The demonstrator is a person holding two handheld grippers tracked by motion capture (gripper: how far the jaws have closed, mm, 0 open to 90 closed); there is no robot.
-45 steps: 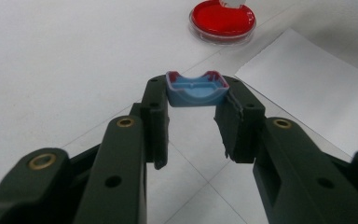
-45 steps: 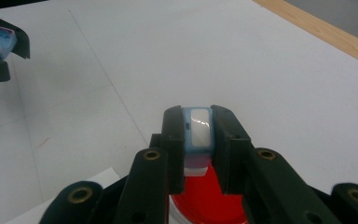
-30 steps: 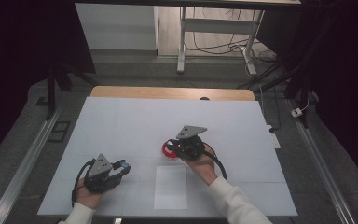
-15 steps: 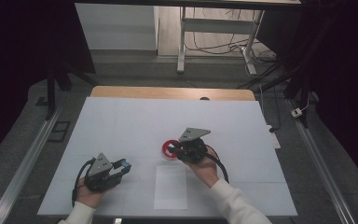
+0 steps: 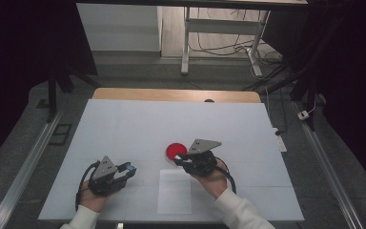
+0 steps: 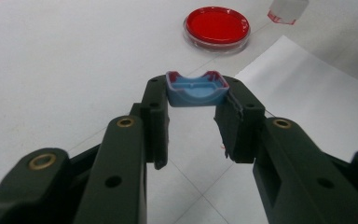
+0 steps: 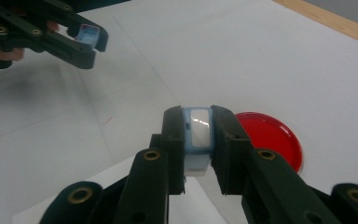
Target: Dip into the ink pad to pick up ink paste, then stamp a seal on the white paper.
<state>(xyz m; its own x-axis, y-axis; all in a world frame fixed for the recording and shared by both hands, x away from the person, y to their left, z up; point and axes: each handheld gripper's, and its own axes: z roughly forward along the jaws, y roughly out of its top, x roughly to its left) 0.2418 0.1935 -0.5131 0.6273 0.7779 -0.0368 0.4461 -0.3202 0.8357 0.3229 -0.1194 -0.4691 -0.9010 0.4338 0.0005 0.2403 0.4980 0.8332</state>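
Note:
My left gripper (image 5: 128, 169) rests at the near left of the white table, shut on a small blue cap (image 6: 196, 88) held crosswise between its tips (image 6: 198, 95). My right gripper (image 5: 179, 160) hovers just near of a red round dish (image 5: 174, 150), shut on a small clear container with a pale blue rim (image 7: 197, 133), which is pinched upright between its fingertips (image 7: 198, 123). The dish (image 7: 272, 137) lies flat on the table beyond the right jaws. In the right gripper view the left gripper (image 7: 91, 42) and its blue cap (image 7: 87, 33) show at the upper left.
A white paper sheet (image 5: 174, 192) lies between the two hands near the front edge. The table's wooden far edge (image 5: 171, 94) runs across the back. Metal rails and a stand with cables are on the floor beyond the table.
My right gripper has drawn back toward the person and slightly right with the container, uncovering more of the red dish. The left gripper has stayed put.

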